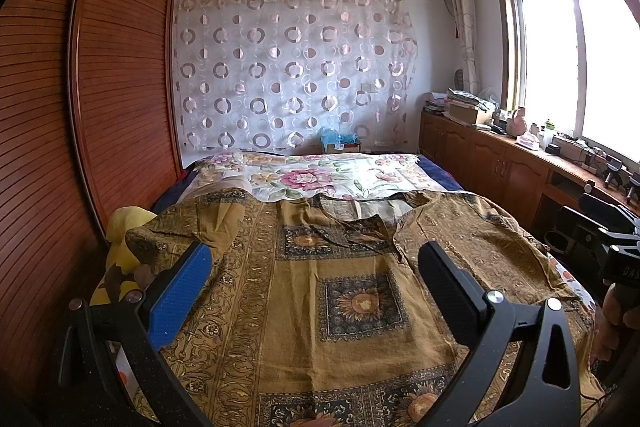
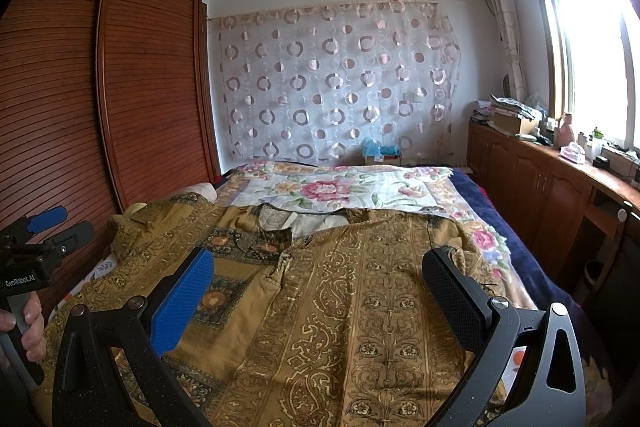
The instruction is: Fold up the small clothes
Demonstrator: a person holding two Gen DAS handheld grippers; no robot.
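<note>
A mustard-brown patterned shirt [image 1: 320, 287] lies spread flat on the bed, collar toward the far wall; it also shows in the right wrist view [image 2: 340, 307]. My left gripper [image 1: 316, 259] is open and empty, hovering above the shirt's lower middle. My right gripper [image 2: 320, 267] is open and empty, above the shirt's right half. The left gripper also shows at the left edge of the right wrist view [image 2: 52, 227], and the right gripper at the right edge of the left wrist view [image 1: 604, 227].
A floral sheet [image 1: 320, 175] covers the bed beyond the shirt. A wooden wardrobe [image 1: 80, 107] runs along the left. A low cabinet [image 1: 500, 163] with clutter stands under the window at right. A yellow cloth [image 1: 124, 235] lies at the bed's left edge.
</note>
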